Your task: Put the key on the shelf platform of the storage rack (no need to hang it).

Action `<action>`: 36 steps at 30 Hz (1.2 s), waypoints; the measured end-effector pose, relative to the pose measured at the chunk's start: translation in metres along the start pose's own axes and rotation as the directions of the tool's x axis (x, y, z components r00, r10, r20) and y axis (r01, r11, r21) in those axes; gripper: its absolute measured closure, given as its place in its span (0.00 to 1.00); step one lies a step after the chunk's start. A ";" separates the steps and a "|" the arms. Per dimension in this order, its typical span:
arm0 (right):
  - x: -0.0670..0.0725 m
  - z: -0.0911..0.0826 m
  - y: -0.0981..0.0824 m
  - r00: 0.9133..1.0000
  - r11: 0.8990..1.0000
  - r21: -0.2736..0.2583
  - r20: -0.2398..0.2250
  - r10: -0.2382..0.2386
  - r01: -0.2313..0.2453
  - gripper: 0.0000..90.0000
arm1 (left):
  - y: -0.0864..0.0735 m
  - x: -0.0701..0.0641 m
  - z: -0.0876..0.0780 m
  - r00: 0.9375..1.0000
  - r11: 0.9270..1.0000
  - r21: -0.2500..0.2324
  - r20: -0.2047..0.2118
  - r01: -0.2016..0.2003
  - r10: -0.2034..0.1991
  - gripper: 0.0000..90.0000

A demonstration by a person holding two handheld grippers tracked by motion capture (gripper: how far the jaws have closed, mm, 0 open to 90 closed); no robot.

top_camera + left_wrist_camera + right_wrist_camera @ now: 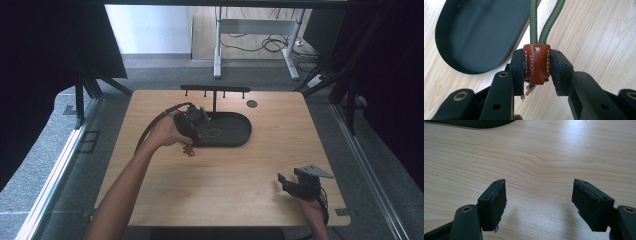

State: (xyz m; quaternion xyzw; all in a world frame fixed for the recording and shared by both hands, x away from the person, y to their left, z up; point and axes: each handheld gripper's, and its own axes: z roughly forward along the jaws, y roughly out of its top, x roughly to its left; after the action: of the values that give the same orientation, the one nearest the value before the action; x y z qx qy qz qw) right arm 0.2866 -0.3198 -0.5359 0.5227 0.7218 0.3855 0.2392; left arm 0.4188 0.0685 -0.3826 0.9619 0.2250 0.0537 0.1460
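— What sits nearest the person?
— The right claw (286, 183), jaws spread wide with nothing between them, resting low over the wooden counter (280, 135) near its front right corner.

— And farther in?
— The left claw (537, 70) pinches a brown leather tab (537, 63) stitched in white. Two strands of olive green cord (541, 22) run from the tab's top, away across the counter.

— Where is that against the tray?
— Just beside the dark oval tray (474, 32), at its near left end. Behind the tray stands a black rack (215, 90) with small pegs.
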 end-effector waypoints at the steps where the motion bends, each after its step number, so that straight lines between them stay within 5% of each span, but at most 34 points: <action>1: 0.000 0.000 0.000 1.000 1.000 0.001 -0.001 -0.005 0.005 0.31 | 0.001 0.000 0.000 1.000 1.000 0.000 0.000 0.000 0.000 0.74; 36: 0.000 0.001 0.000 1.000 1.000 -0.001 0.010 -0.008 0.008 0.32 | 0.027 0.018 -0.004 1.000 1.000 -0.012 -0.007 0.004 -0.004 0.74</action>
State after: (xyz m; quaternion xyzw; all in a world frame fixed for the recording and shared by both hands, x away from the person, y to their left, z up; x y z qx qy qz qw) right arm 0.2873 -0.3191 -0.5366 0.5215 0.7224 0.3823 0.2448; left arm 0.4451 0.0549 -0.3697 0.9602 0.2273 0.0584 0.1512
